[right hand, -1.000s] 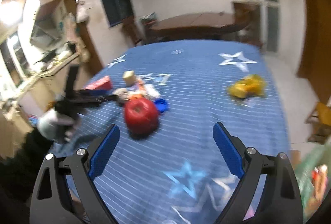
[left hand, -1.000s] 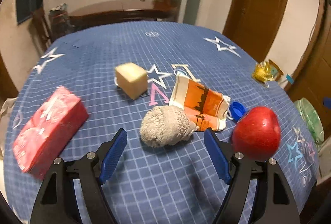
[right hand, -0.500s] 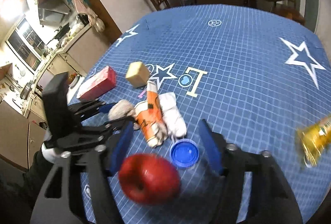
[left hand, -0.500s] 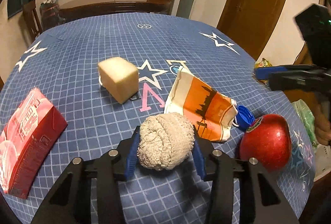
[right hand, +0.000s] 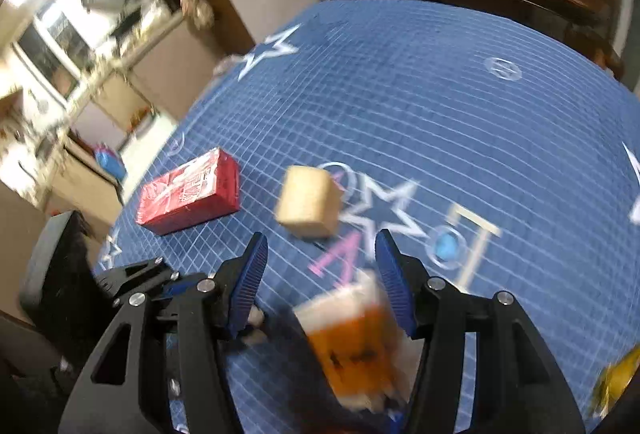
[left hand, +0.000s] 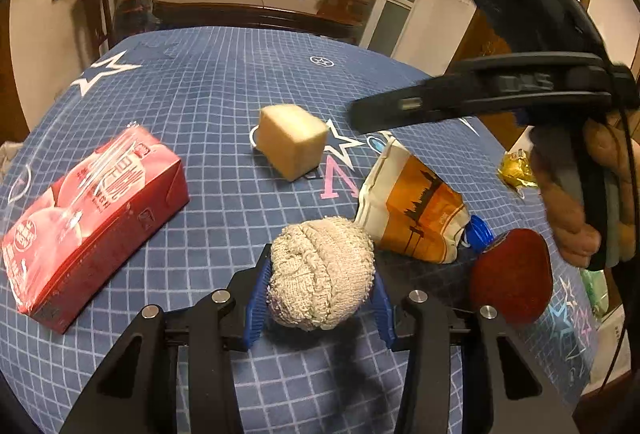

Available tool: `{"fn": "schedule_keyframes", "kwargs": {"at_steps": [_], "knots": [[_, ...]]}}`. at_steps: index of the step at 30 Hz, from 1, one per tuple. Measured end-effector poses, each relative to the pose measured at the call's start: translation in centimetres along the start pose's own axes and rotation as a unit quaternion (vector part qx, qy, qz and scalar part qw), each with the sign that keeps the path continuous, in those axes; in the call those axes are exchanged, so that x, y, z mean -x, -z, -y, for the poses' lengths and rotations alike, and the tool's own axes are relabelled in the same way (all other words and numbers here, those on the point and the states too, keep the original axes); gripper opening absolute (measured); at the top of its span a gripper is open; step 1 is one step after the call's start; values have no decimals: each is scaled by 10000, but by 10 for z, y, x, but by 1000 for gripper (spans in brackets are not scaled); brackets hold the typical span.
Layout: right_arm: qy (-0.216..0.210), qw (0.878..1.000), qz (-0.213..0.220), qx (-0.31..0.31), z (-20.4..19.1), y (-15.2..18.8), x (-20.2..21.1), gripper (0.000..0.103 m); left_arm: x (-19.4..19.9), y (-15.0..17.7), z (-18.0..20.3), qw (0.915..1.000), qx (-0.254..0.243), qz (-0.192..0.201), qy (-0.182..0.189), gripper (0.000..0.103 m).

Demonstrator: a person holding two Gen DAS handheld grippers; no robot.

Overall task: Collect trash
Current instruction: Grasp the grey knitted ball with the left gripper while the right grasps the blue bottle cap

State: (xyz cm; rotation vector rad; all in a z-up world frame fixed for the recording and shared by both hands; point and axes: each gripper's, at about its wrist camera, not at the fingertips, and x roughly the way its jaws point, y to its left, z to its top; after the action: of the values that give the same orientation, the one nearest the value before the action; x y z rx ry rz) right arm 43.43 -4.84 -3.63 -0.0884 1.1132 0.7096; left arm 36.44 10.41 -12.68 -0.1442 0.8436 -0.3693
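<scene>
A dim room with wooden furniture and a brown door surrounds a round table under a blue gridded cloth (left hand: 208, 81) printed with white stars. The left gripper (left hand: 320, 288) is clamped on a beige knitted ball (left hand: 322, 274), its ribbed blue pads pressing into both sides; the ball's loose, nubby weave bulges above the fingers. Just beside it lies a crumpled orange-and-white paper bag (left hand: 416, 209), with a blue bottle cap (left hand: 478, 234) peeking from under its lower end and a glossy red apple (left hand: 512, 274) touching that cap's side. The right gripper (right hand: 320, 270), seen in the left view as a dark blurred body held by a hand (left hand: 580, 193), hangs over the bag. In its own view the jaws have just been closing and stand partly apart with the bag's (right hand: 352, 338) open end between them; motion blur hides whether the pads touch it. Farther off sit a pale yellow sponge block (left hand: 292, 139) and a red carton (left hand: 88, 218), wrapped in shiny film. A gold wrapper (left hand: 516, 169) is half hidden behind the hand.
</scene>
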Motion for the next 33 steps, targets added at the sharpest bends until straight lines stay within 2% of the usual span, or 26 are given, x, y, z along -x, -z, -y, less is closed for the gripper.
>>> {"fn": "schedule_keyframes", "kwargs": {"at_steps": [3, 5, 9, 11, 12, 14, 16, 18, 21, 24, 27, 32, 33], "knots": [[168, 9995, -50, 266, -15, -12, -4, 54, 2, 2, -3, 10000, 31, -21, 47, 45], [174, 9986, 202, 453, -12, -8, 27, 54, 4, 3, -4, 9999, -17, -21, 128, 46], [675, 9957, 313, 543, 36, 32, 71, 54, 2, 8, -6, 9994, 9, -108, 325, 46], [793, 9967, 104, 130, 83, 66, 78, 53, 0, 8, -5, 9990, 16, -163, 412, 46], [700, 9974, 15, -161, 100, 77, 77, 46, -3, 8, -4, 9989, 0, -193, 421, 46], [191, 9956, -210, -893, 129, 97, 70, 40, -5, 8, 0, 9988, -44, -217, 431, 46], [4, 9931, -418, -1093, 128, 101, 63, 40, -6, 10, 1, 9986, -57, -263, 461, 46], [-100, 9929, -659, -988, 113, 98, 55, 40, -6, 9, 2, 9987, -76, -259, 437, 46], [368, 9926, -1084, -411, 84, 87, 43, 40, -6, 9, 0, 9986, -13, -248, 457, 46], [483, 9917, -1179, -188, 80, 84, 50, 39, -5, 10, 0, 9985, 0, -239, 490, 46], [527, 9906, -1245, -220, 91, 89, 57, 35, -5, 10, -1, 9983, -26, -259, 526, 46], [123, 9905, -1341, -295, 104, 98, 49, 31, -8, 10, -1, 9982, -49, -266, 540, 46], [129, 9910, -1310, -251, 105, 97, 49, 26, -9, 10, 0, 9982, -59, -270, 530, 46]]}}
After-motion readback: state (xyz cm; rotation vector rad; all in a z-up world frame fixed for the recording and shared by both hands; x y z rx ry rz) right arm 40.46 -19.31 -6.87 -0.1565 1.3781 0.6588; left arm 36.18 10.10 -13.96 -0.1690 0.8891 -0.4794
